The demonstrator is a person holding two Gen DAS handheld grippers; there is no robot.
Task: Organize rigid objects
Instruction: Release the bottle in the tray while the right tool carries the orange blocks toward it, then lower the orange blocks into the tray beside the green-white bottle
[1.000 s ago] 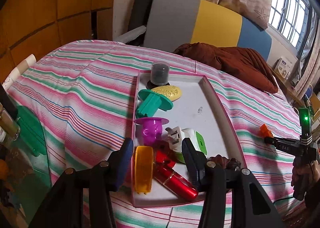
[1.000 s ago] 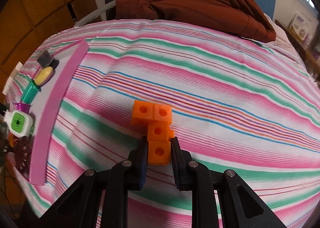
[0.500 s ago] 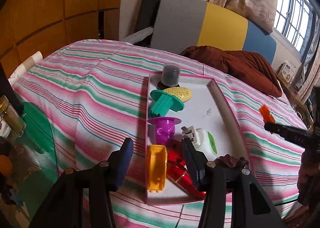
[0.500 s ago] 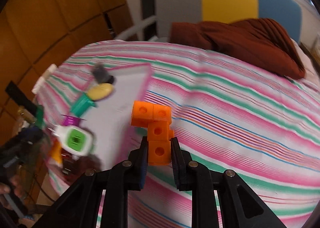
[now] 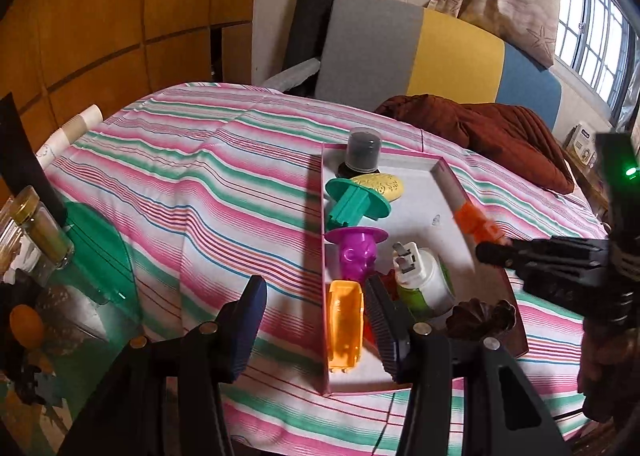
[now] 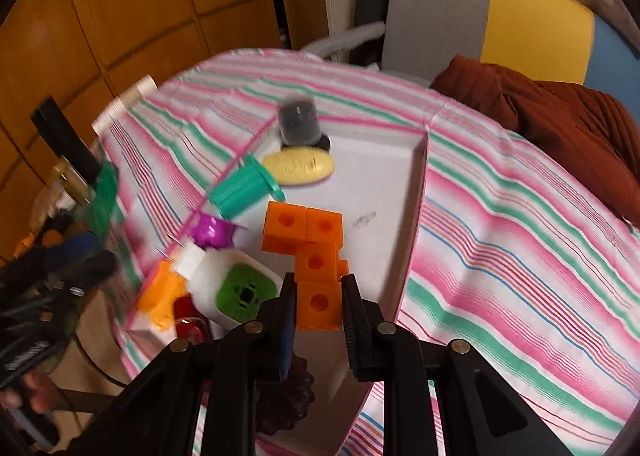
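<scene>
The right gripper is clamped on the bottom cube of an orange plastic piece made of 4 joined cubes with round holes, its pads pressing the 2 side faces so the rest of the piece stands up ahead of the fingers and stays in the camera's sight. The piece hangs in the air over the white floor of a shallow pink-walled cardboard tray lying on the pink, green and white striped bedspread; by my reading it is being carried in to join the other hard things, and a low grip leaves the top free to go down first. Along the tray's left wall already sit a dark grey capped cylinder, a yellow oval embossed piece, a teal plastic flanged stand, a purple plastic skull-shaped holder, a white and green plug adapter and an orange plastic toy truck, which leaves the right half of the floor bare, the likely spot for the cubes. The left gripper hangs with its jaws apart and nothing between the pads, straddling the tray's near left wall, probably waiting close by to steady the tray.
</scene>
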